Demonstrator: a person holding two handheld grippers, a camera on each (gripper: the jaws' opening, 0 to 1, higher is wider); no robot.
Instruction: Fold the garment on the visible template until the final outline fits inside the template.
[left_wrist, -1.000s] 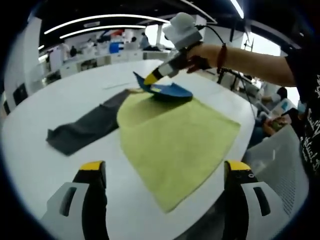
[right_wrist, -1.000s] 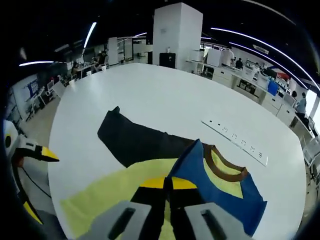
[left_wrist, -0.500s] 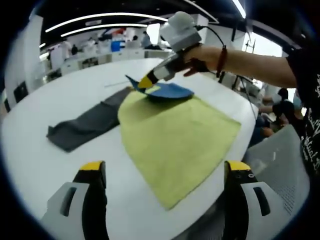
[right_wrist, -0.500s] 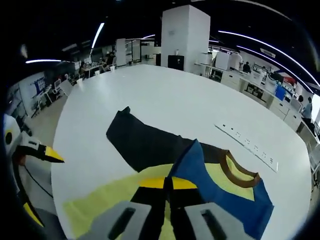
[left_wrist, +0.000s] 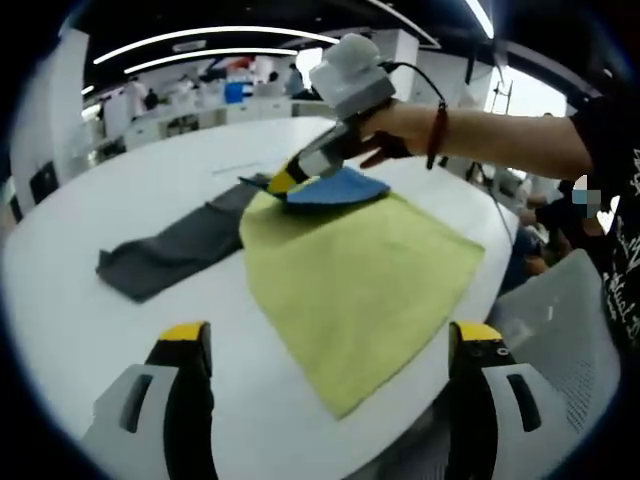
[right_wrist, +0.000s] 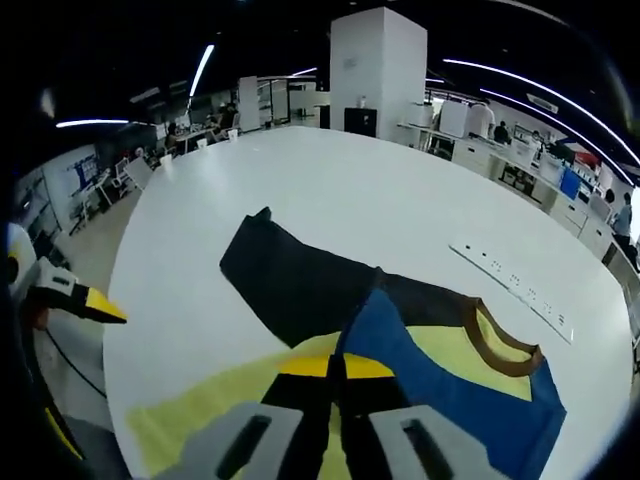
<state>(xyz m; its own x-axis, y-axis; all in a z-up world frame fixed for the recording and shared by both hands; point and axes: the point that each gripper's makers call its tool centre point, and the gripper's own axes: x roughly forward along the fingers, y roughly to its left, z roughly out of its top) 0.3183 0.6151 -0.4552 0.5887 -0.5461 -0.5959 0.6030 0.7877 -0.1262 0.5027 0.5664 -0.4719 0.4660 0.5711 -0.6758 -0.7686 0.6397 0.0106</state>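
Note:
A blue shirt (left_wrist: 338, 186) with a yellow inside and a brown collar (right_wrist: 505, 352) lies at the far end of a yellow-green cloth (left_wrist: 360, 270). My right gripper (right_wrist: 336, 367) is shut on the shirt's blue edge; in the left gripper view it (left_wrist: 283, 183) comes in from the right in a person's hand, low over the cloth's far corner. My left gripper (left_wrist: 330, 335) stands wide open over the table's near side, holding nothing. One of its yellow-tipped fingers (right_wrist: 88, 302) shows at the left of the right gripper view.
A dark grey garment (left_wrist: 168, 255) lies flat on the white table (left_wrist: 70, 210), left of the yellow-green cloth and touching the shirt's end (right_wrist: 300, 285). A white power strip (right_wrist: 512, 292) lies farther off. A grey chair (left_wrist: 560, 330) stands by the table's edge.
My right gripper has carried the shirt's blue edge down and leftward, toward the dark garment, and the shirt now lies flatter. My left gripper has stayed open in place.

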